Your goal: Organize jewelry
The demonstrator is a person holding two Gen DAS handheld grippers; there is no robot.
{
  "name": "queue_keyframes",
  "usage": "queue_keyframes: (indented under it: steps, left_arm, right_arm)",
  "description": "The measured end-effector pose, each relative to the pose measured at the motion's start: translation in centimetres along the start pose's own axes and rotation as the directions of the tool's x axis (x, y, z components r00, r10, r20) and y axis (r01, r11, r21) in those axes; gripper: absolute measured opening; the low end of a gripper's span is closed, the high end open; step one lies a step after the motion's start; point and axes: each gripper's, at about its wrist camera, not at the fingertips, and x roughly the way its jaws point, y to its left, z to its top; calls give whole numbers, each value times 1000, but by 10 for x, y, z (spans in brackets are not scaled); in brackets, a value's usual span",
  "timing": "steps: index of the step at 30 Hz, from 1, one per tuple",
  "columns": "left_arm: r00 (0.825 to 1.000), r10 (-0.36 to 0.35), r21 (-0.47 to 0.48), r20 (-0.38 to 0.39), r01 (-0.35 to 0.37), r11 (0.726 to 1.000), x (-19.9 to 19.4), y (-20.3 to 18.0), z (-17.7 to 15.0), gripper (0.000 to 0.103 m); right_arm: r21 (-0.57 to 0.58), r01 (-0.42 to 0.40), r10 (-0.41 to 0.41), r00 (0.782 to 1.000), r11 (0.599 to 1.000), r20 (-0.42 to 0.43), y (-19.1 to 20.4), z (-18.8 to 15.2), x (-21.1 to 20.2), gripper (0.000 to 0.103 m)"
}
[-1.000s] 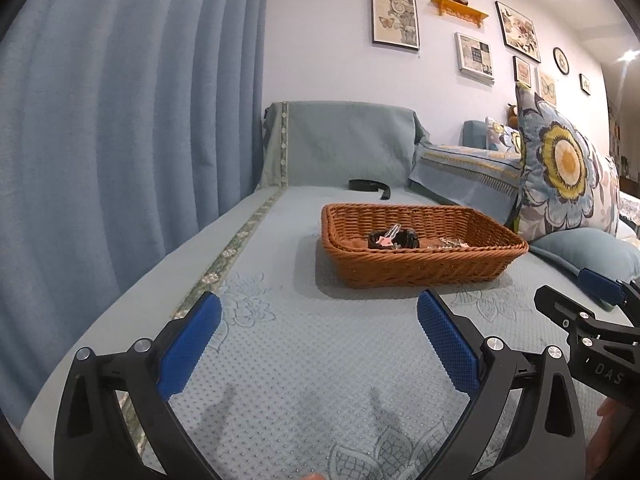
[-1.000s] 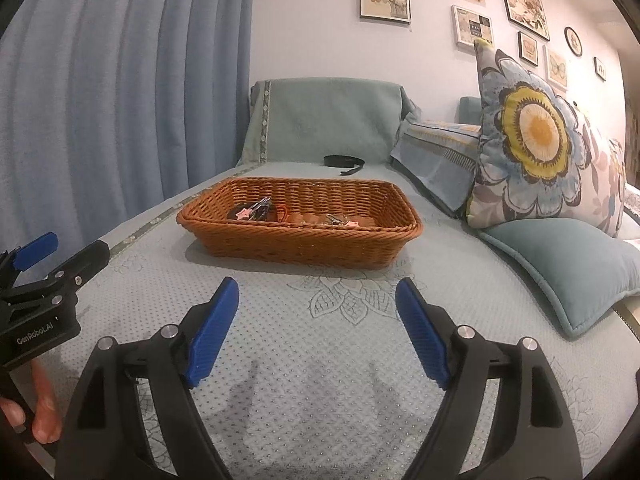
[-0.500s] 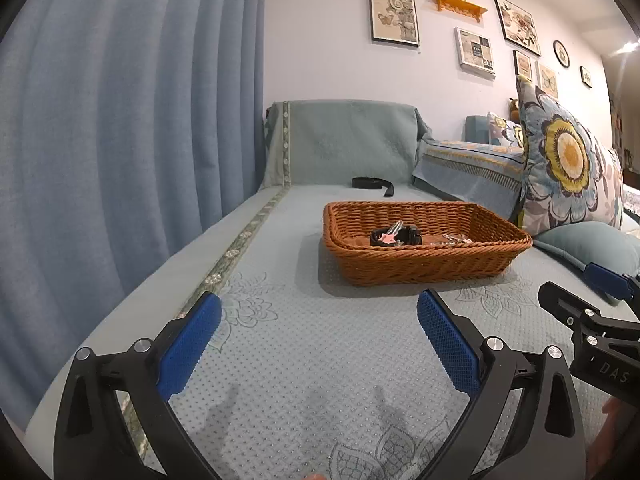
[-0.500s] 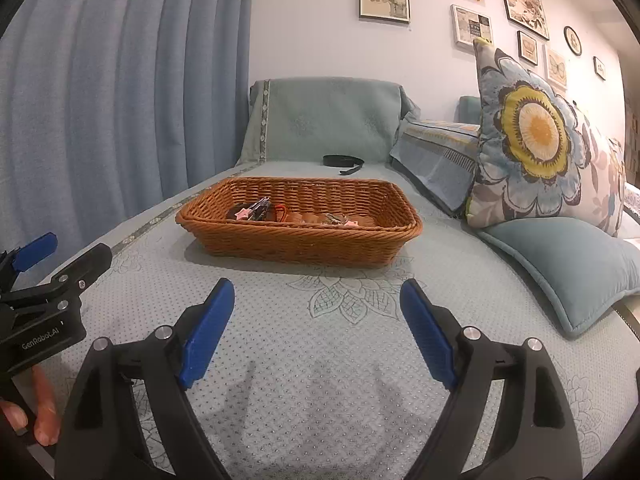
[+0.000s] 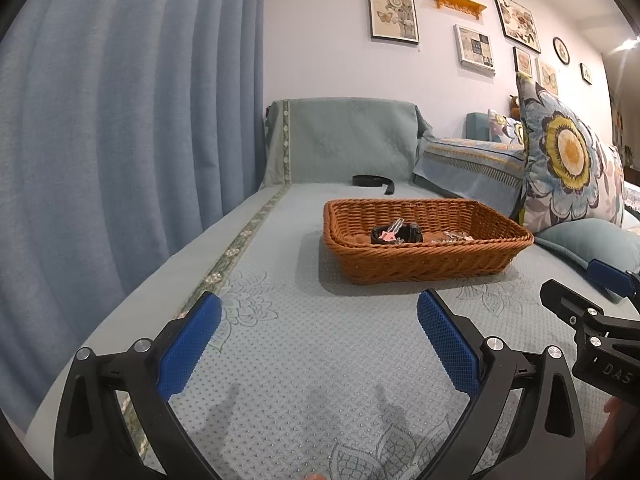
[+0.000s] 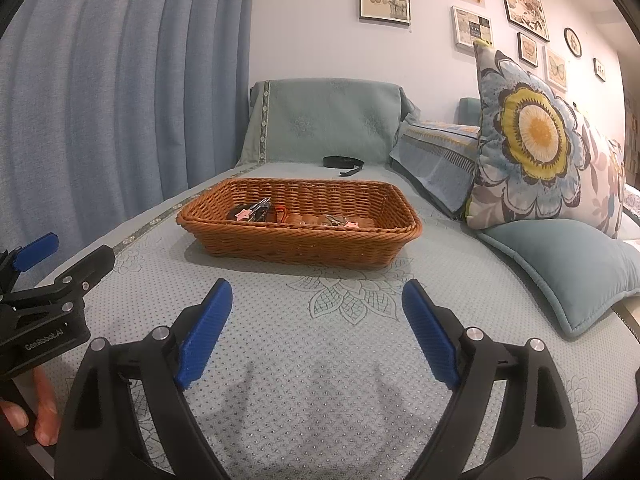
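We hold both tools low over the sofa cover [image 5: 304, 344], side by side, and neither grips anything. Our left tool [image 5: 318, 338] stands released, its blue pads wide apart with only bare cover between them. Our right tool [image 6: 316, 332] is also released and its jaws are opening, again with nothing between them. Ahead of both, farther along the seat, sits the basket [image 6: 304, 246], resting flat on the cover and well apart from either tool. The jewelry [image 6: 256, 213] lies inside it on the bottom: a dark cluster with a pink star toward the left, and a smaller heap [image 6: 340, 222] of pieces toward the right; the single pieces are too small to tell apart. Beyond the basket, near the covered backrest, a black strap [image 6: 344, 162] lies on the seat. To the right stand a flowered cushion [image 6: 536, 136] and, nearer us, a plain teal cushion [image 6: 560, 272]. A blue curtain [image 5: 120, 140] hangs along the left.
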Motion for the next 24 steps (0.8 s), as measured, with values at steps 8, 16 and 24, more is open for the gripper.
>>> queue_keyframes:
  steps: [8,16,24]
  left_arm:
    - [1000,0,2,2,0,1000,0,-1,0,95]
    - [1000,-1,4,-1,1,1000,0,-1,-1,95]
    - [1000,-4,5,-11,4,1000,1,0,-2,95]
  right_arm:
    - [0,-2,2,1000,1000,3,-1,0,0,83]
    - [0,-1,1,1000,1000,2,0,0,0,83]
    - [-2,1,-1,1000,1000,4,1,1,-1,86]
